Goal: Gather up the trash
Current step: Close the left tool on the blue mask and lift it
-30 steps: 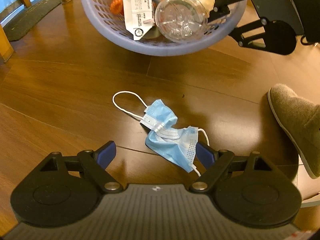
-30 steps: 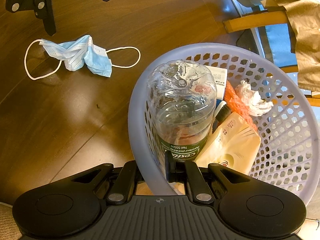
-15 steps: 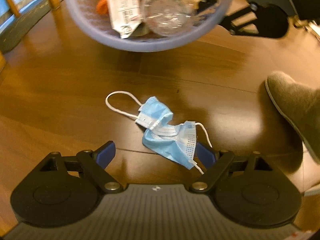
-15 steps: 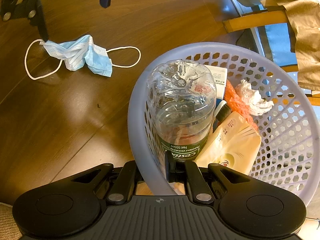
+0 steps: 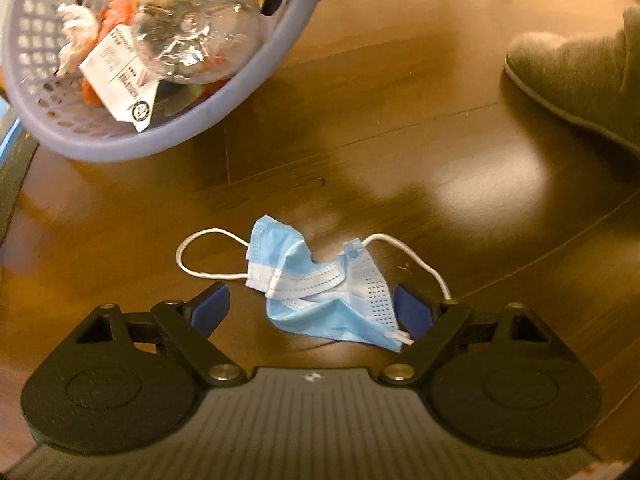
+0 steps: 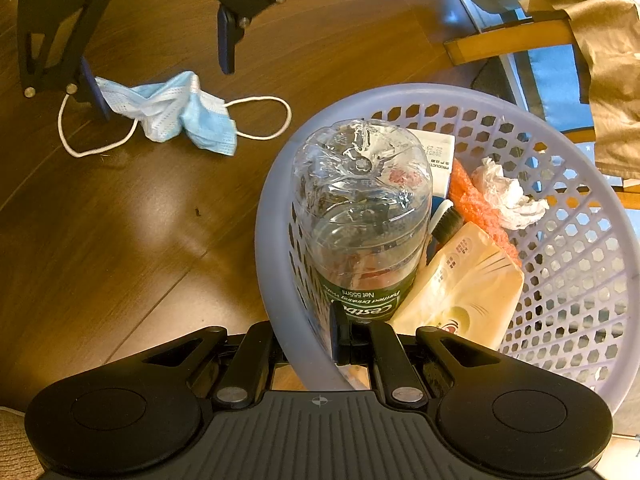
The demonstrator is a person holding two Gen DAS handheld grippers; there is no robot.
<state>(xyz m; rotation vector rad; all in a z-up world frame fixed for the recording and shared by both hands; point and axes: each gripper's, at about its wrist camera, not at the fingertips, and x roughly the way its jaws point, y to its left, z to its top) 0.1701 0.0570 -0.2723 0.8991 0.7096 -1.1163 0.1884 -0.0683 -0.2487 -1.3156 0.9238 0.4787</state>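
Observation:
A crumpled blue face mask (image 5: 320, 292) with white ear loops lies on the dark wood floor. My left gripper (image 5: 312, 306) is open and hangs low over it, one blue pad on each side, neither pressing. In the right wrist view, one pad of the left gripper (image 6: 160, 70) stands at the end of the mask (image 6: 172, 112). My right gripper (image 6: 308, 340) is shut on the near rim of a lilac mesh basket (image 6: 280, 184). Inside the basket lies a clear plastic bottle (image 6: 360, 208). The basket (image 5: 160, 140) and bottle (image 5: 196, 36) also show in the left wrist view.
The basket also holds a white tissue (image 6: 508, 196), orange netting (image 6: 476, 204), a cream packet (image 6: 464, 284) and a printed carton (image 5: 120, 80). A person's grey slipper (image 5: 580, 76) stands at the right. A wooden chair rail (image 6: 504, 40) with brown cloth (image 6: 608, 60) is behind the basket.
My left gripper has rolled and dropped closer to the mask, which now lies between its open fingers. The right gripper and the basket have not moved.

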